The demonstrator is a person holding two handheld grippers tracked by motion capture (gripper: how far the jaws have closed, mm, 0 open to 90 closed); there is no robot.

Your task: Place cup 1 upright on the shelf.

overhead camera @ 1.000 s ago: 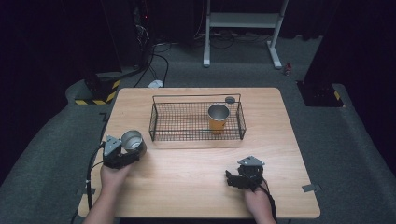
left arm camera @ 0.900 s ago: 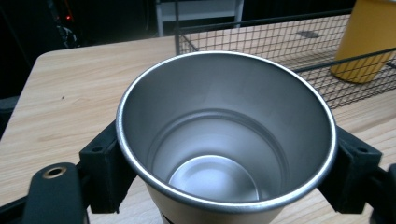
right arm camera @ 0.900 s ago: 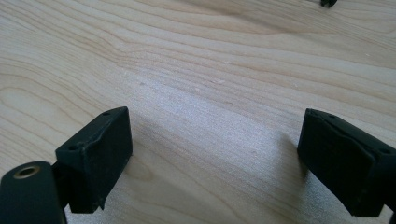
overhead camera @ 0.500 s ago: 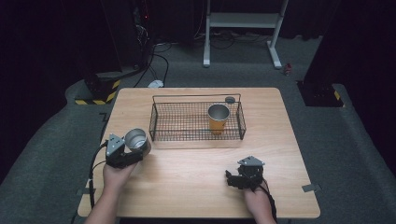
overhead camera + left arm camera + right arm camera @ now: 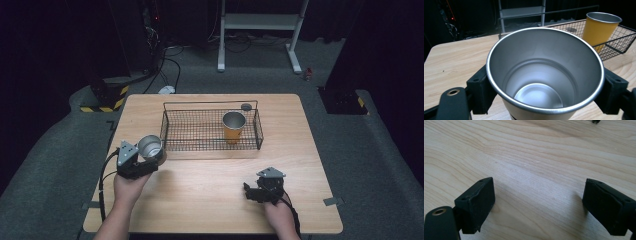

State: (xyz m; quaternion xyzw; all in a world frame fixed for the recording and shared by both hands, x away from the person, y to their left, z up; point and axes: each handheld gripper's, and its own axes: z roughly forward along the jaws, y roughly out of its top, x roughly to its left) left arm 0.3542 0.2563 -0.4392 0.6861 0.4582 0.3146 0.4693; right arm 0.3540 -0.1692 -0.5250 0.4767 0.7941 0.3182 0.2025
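My left gripper (image 5: 150, 159) is shut on a steel cup (image 5: 150, 147), held just left of the wire basket (image 5: 210, 131) and lifted off the table. In the left gripper view the steel cup (image 5: 544, 72) sits between the two black pads (image 5: 480, 90), its bright inside facing me. A yellow cup (image 5: 233, 126) with a steel rim stands upright in the basket's right half; the yellow cup (image 5: 599, 26) shows beyond the held one. My right gripper (image 5: 250, 192) rests low at the table's front right, its jaws open over bare wood (image 5: 539, 202).
The wooden table (image 5: 215, 200) has bare room in the middle and front. A small dark round thing (image 5: 246, 106) lies behind the basket. Past the far edge stand a white frame (image 5: 260, 30) and cables on the grey floor.
My left gripper has lifted the steel cup and carried it right, toward the basket's left end. The right gripper has stayed put.
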